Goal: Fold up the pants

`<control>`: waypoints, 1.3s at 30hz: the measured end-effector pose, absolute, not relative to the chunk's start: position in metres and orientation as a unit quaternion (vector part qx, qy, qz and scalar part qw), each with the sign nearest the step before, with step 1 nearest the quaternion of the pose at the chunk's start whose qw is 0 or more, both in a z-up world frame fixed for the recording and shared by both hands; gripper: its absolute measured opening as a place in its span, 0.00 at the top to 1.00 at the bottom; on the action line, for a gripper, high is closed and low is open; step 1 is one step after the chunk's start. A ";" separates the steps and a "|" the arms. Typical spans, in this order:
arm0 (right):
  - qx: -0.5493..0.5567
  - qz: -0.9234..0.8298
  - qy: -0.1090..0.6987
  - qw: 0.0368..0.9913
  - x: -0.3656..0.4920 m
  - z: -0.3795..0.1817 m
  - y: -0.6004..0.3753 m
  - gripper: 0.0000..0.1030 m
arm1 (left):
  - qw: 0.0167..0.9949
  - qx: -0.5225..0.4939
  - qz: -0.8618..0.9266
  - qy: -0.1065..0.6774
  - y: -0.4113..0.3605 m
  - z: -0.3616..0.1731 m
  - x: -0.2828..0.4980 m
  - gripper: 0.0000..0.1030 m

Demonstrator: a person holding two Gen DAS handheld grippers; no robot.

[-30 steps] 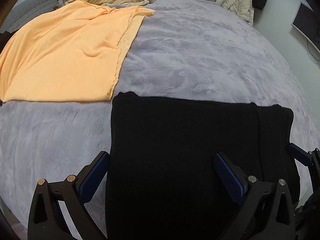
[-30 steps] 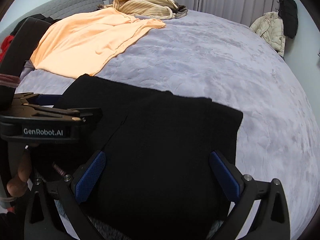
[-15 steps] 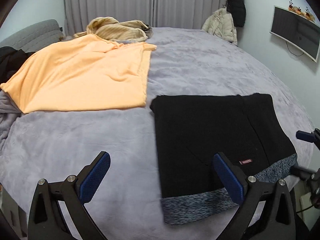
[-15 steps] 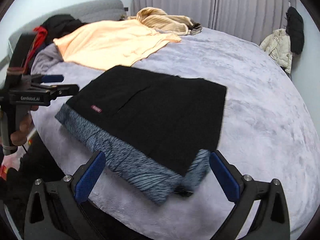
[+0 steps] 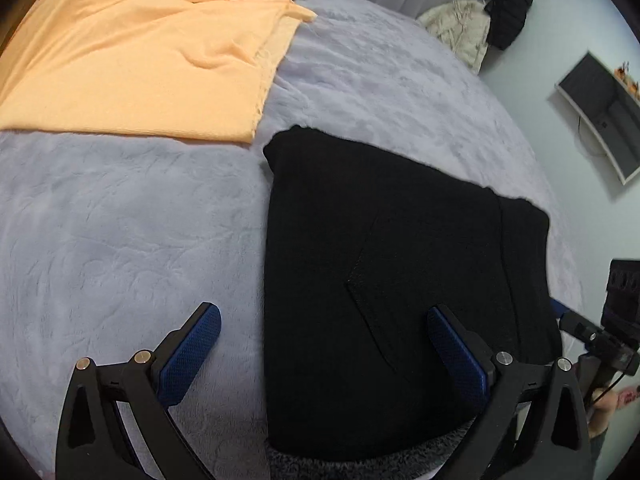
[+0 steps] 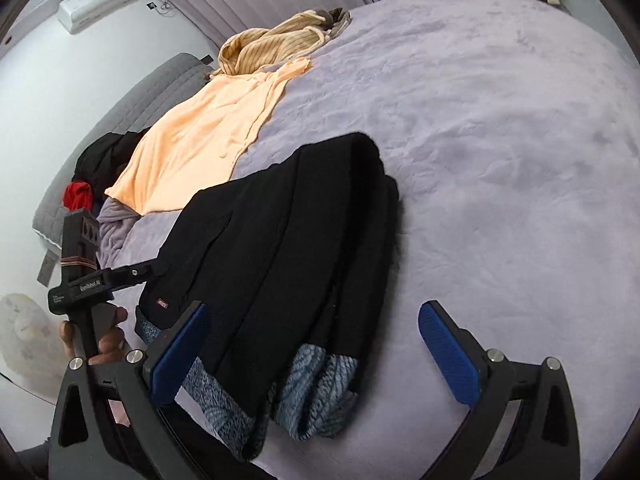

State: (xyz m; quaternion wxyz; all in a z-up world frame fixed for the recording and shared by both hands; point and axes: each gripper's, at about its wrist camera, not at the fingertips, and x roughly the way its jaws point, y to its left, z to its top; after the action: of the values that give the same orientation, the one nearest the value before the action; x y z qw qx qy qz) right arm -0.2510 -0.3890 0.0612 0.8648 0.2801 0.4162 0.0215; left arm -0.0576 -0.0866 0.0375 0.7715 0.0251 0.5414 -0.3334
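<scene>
The black pants (image 5: pixel 384 288) lie folded into a flat rectangle on the grey bed, with a blue-grey patterned waistband (image 6: pixel 316 392) at the near edge; they also show in the right wrist view (image 6: pixel 288 240). My left gripper (image 5: pixel 320 356) is open and empty, hovering over the near left part of the pants. My right gripper (image 6: pixel 316 360) is open and empty, just above the waistband end at the pants' right side. The left gripper's body (image 6: pixel 84 280) shows at the left in the right wrist view.
An orange cloth (image 5: pixel 136 60) lies spread on the bed (image 5: pixel 120 240) at the far left, with a striped beige garment (image 6: pixel 276 44) behind it. Dark and red clothes (image 6: pixel 88 176) sit by the grey headboard. A jacket (image 5: pixel 460 24) hangs at the far wall.
Both grippers have dropped back down close over the pants after pulling away half a second ago. The right gripper has swung round to the pants' right side. The pants stay folded.
</scene>
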 end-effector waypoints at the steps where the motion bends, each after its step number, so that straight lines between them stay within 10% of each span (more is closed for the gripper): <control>1: 0.292 0.030 0.424 0.857 -0.244 0.055 -0.388 0.00 | 0.770 0.028 -0.336 0.541 -0.090 0.034 -0.057 0.00; 16: 0.244 0.035 0.441 0.863 -0.211 0.024 -0.358 0.00 | 0.728 -0.012 -0.397 0.559 -0.117 0.012 -0.048 0.00; 24: 0.197 0.033 0.417 0.887 -0.215 0.072 -0.340 0.23 | 0.748 0.023 -0.390 0.536 -0.130 0.053 -0.062 0.41; 39: 0.200 -0.040 0.403 0.892 -0.192 0.139 -0.442 0.23 | 0.735 0.027 -0.405 0.543 -0.250 0.106 -0.025 0.42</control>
State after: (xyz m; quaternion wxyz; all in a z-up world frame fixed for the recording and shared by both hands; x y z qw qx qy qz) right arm -0.1924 -0.4422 0.1395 0.8923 0.1997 0.4028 -0.0397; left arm -0.0250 -0.2503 0.1062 0.7350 0.0270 0.5430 -0.4053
